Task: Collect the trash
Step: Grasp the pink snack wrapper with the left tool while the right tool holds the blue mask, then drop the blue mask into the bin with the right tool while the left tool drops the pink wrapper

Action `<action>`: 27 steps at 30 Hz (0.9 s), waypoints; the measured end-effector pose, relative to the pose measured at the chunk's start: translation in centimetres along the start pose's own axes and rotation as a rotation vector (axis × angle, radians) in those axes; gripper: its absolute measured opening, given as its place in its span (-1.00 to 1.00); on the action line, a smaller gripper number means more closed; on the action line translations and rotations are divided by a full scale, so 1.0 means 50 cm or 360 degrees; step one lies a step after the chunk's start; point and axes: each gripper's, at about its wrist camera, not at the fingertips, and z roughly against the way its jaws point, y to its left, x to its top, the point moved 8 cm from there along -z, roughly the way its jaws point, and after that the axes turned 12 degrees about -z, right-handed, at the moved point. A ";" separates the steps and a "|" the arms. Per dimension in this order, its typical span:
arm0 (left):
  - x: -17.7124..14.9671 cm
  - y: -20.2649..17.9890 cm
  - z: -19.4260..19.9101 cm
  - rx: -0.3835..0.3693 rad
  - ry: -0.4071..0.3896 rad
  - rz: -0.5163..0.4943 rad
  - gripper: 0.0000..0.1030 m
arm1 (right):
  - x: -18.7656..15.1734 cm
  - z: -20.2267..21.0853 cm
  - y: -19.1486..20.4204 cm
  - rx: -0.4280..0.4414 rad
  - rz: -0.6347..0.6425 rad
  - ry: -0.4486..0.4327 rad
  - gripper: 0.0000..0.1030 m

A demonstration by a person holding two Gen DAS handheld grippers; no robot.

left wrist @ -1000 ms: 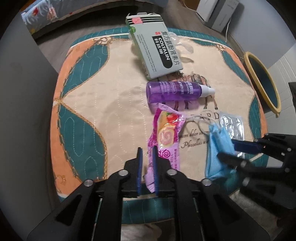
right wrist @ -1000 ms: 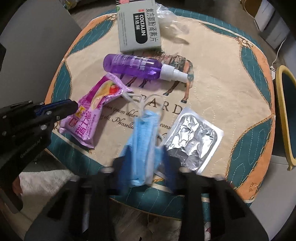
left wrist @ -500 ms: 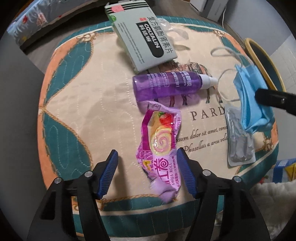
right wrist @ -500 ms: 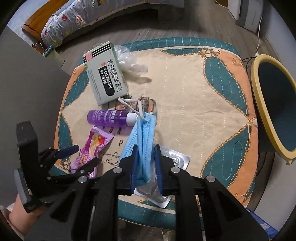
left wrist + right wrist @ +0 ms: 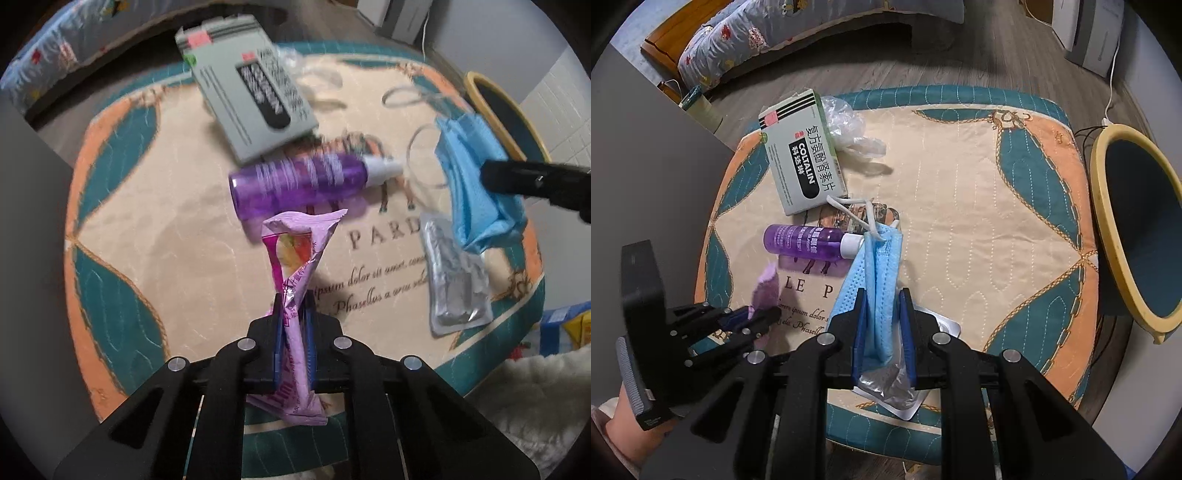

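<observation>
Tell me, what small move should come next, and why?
Probably carry the blue face mask, already pinched in the right hand-held gripper, across to the yellow-rimmed bin at the table's edge. The left hand-held gripper likewise grips the pink snack wrapper.

On the quilted cushion (image 5: 960,206) I count one grey Coltalin medicine box (image 5: 803,155), one purple spray bottle (image 5: 809,242) just below it, one crumpled clear plastic bag (image 5: 849,129) beside the box, and one foil blister pack (image 5: 456,284). Above the cushion hang one pink snack wrapper (image 5: 299,273) and one blue face mask (image 5: 881,273), each in one of two grippers. Beside the cushion stands one yellow-rimmed bin (image 5: 1108,236).
</observation>
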 end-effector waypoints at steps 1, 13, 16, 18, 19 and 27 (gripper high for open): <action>0.004 0.000 0.009 0.0011 -0.0020 -0.0007 -0.79 | 0.001 0.003 -0.001 0.0001 0.0000 -0.0008 -0.68; 0.078 -0.014 0.102 0.0068 -0.0250 -0.0058 -0.79 | 0.063 0.102 -0.033 0.0043 -0.0040 -0.0217 -0.68; 0.095 -0.024 0.105 0.0075 -0.0278 -0.0068 -0.79 | 0.077 0.120 -0.051 0.0045 -0.0053 -0.0248 -0.68; 0.107 -0.029 0.110 0.0065 -0.0297 -0.0069 -0.79 | 0.088 0.130 -0.066 0.0028 -0.0056 -0.0270 -0.68; 0.115 -0.033 0.113 0.0057 -0.0309 -0.0069 -0.79 | 0.095 0.136 -0.075 0.0021 -0.0059 -0.0283 -0.68; 0.157 -0.095 0.117 0.0044 -0.0349 -0.0176 -0.79 | 0.140 0.191 -0.166 -0.0033 -0.0096 -0.0373 -0.68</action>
